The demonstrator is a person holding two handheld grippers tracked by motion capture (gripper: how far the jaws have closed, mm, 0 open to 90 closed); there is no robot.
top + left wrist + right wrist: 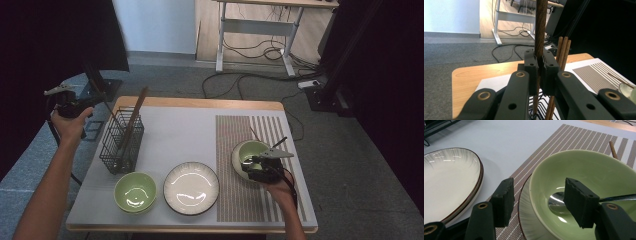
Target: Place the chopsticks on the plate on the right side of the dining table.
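Note:
My left gripper (539,62) is shut on a dark brown chopstick (540,25) that stands upright above the wire basket (543,110). More chopsticks (562,52) lean just beyond it. In the high view this gripper (90,101) is held beside the table's left edge, next to the basket (121,142). My right gripper (541,195) is open and straddles the near rim of a green bowl (584,170), one jaw inside and one outside. A metal spoon (556,201) lies in the bowl, which sits on a small plate (529,220). In the high view the right gripper (252,164) is at the bowl (248,149).
A second green bowl (135,192) and a white plate (191,187) sit along the table's front. The striped placemat (250,130) covers the right side, with a single chopstick (613,149) behind the bowl. A desk (260,25) and floor cables lie beyond the table.

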